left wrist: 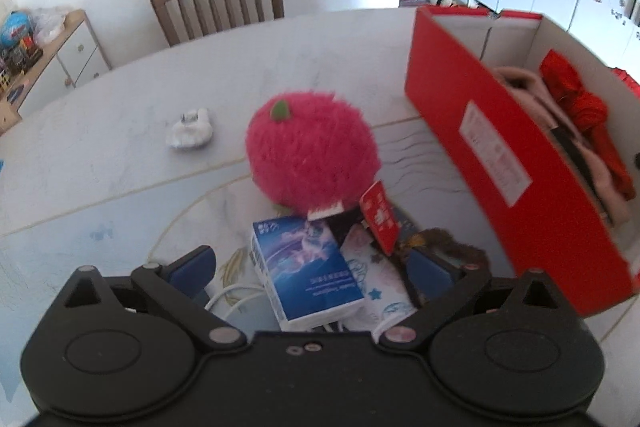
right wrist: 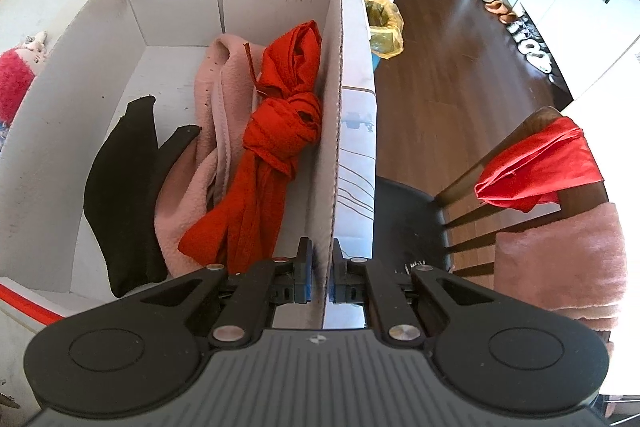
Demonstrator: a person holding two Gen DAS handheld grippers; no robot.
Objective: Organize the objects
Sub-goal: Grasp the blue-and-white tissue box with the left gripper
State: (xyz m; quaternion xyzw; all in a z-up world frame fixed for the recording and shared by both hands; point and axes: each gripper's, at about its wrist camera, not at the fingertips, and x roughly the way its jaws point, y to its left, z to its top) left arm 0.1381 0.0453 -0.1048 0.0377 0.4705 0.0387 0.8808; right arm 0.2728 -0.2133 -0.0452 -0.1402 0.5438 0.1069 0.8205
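Note:
My left gripper hangs open wide over a small heap on the table. Its blue fingers straddle a blue carton, which nothing touches. A patterned packet, a red card and a brown furry item lie beside the carton. Behind the heap sits a pink fluffy plush ball. The red cardboard box stands to the right. My right gripper is shut on the box's right wall. Inside lie a red scarf, a pink cloth and a black cloth.
A small white object lies left of the plush. A wooden chair stands behind the table. Right of the box, another chair carries a red cloth and a pink towel. A yellow bag sits beyond the table edge.

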